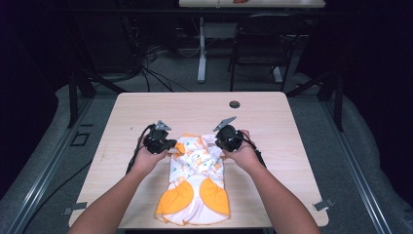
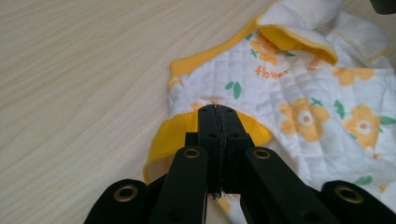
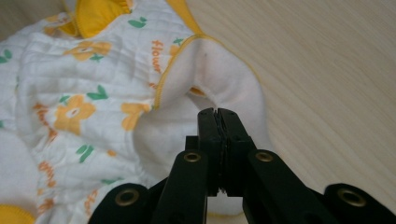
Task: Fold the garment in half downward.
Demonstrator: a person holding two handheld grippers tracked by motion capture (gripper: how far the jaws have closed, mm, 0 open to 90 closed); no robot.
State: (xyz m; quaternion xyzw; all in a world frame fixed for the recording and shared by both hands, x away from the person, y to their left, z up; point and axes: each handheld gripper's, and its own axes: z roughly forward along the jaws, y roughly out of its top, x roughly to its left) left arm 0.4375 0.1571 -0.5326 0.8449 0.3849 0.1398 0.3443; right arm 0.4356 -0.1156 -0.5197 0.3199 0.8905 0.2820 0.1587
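garment [image 1: 197,175] bunched, edges hidden in shut fingers [image 2: 208,122]

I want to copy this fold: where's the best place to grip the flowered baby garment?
Judging by its pose, grip the baby garment at its two side edges, one gripper from each side: left gripper on the yellow-trimmed edge, right gripper on the white flap. Thin edges suit narrow jaws.

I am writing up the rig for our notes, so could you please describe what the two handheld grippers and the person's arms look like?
Both the left gripper and the right gripper are black, each topped by a grey three-cornered plate, with a black cable trailing back past the hand. Seen close, each has two black jaws on linkage arms with brass-coloured rivets. The forearms are bare, with no sleeves in view.
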